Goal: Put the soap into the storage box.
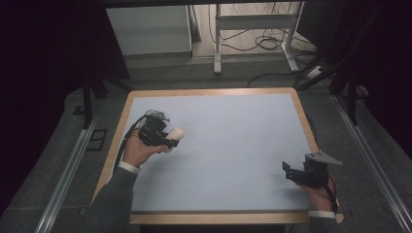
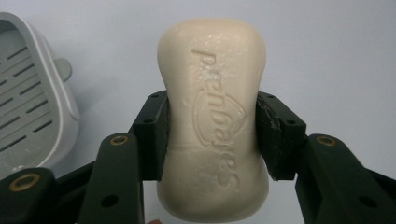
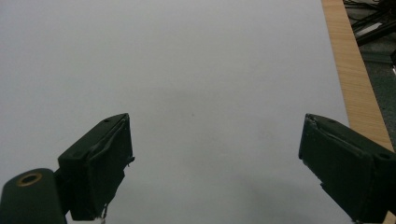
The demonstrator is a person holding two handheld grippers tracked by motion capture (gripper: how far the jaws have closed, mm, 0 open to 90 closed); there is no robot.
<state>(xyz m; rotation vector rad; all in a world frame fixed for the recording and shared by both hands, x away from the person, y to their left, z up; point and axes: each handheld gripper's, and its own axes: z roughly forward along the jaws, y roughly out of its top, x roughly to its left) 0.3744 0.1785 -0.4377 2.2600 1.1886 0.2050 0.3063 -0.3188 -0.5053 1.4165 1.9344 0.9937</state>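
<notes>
A cream bar of soap (image 2: pixel 212 121) with raised lettering stands lengthwise between the black jaws of my left gripper (image 2: pixel 212 140). Both pads press on its narrow waist, so the gripper is shut on it. In the high view that gripper (image 1: pixel 169 139) is at the left of the table and the soap (image 1: pixel 177 132) pokes out to its right. A grey slotted soap dish (image 2: pixel 28 102) lies just left of the soap on the mat. My right gripper (image 1: pixel 290 172) rests near the table's front right corner. Its jaws (image 3: pixel 215 158) stand wide open over bare mat.
A pale blue mat (image 1: pixel 228 145) covers the table, framed by a wooden rim (image 1: pixel 303 116). That rim (image 3: pixel 348 70) runs close along the right gripper's right side. Behind the table are a white desk frame (image 1: pixel 218 43) and loose cables (image 1: pixel 267 43) on the floor.
</notes>
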